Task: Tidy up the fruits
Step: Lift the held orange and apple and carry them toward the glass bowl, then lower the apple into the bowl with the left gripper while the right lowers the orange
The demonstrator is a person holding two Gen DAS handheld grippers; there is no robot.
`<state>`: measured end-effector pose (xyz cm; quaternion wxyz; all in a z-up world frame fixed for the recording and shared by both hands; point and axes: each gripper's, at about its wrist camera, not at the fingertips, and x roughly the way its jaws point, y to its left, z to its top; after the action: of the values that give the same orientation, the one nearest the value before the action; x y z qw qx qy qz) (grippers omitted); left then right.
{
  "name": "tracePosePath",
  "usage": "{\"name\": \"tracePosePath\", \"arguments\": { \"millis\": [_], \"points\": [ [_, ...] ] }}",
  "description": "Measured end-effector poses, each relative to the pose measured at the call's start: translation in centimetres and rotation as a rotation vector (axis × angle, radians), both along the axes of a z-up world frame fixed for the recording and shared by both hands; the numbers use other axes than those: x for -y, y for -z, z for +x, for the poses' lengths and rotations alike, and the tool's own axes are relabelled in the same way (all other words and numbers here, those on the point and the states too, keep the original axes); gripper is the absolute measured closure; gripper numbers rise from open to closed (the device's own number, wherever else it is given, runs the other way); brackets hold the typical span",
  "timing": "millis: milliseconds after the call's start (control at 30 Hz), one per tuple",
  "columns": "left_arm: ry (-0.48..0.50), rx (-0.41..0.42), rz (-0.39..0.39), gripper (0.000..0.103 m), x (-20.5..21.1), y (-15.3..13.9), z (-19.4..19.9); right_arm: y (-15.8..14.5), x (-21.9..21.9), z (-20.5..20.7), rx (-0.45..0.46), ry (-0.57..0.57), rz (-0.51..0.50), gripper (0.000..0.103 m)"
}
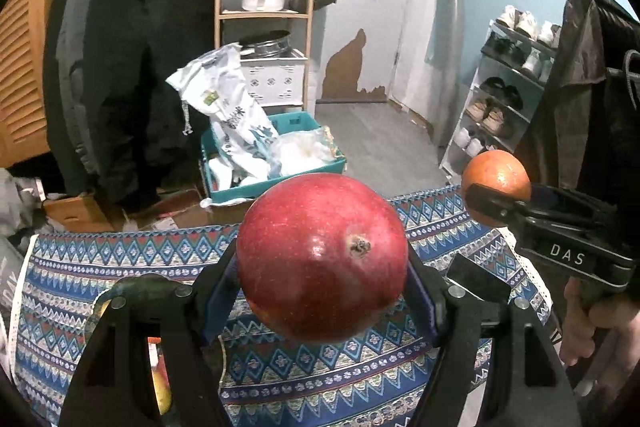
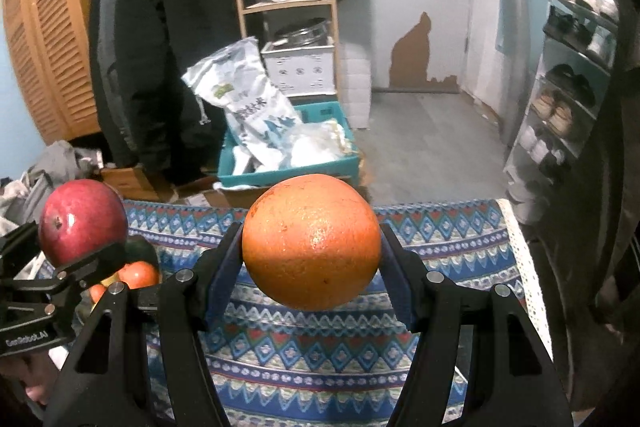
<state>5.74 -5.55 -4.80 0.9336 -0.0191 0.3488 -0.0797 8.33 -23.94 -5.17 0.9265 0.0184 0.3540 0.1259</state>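
My left gripper (image 1: 322,259) is shut on a large red apple (image 1: 322,255), held in the air above the patterned blue cloth (image 1: 300,367). My right gripper (image 2: 312,247) is shut on an orange (image 2: 312,241), also lifted over the cloth. In the left wrist view the orange (image 1: 496,175) and the right gripper (image 1: 490,199) appear at the right. From the right wrist camera, the red apple (image 2: 82,221) shows at the left in the left gripper (image 2: 80,251). A dark bowl (image 2: 140,247) with more fruit (image 2: 138,275) sits at the cloth's left.
Beyond the table stands a teal crate (image 1: 256,183) with bags, a wooden shelf (image 1: 264,15) with pots, a hanging black coat (image 1: 132,67) and a shoe rack (image 1: 504,87) at the right. A hand (image 1: 588,331) holds the right gripper's grip.
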Motion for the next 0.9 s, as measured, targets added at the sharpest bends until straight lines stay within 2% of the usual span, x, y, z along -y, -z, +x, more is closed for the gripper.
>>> {"name": "tracePosePath", "arguments": {
  "millis": [900],
  "points": [
    [-0.245, -0.026, -0.036, 0.028, -12.8, 1.3, -2.7, -0.3, -13.5, 1.5, -0.021, -0.221, 0.02, 0.038]
  ]
}}
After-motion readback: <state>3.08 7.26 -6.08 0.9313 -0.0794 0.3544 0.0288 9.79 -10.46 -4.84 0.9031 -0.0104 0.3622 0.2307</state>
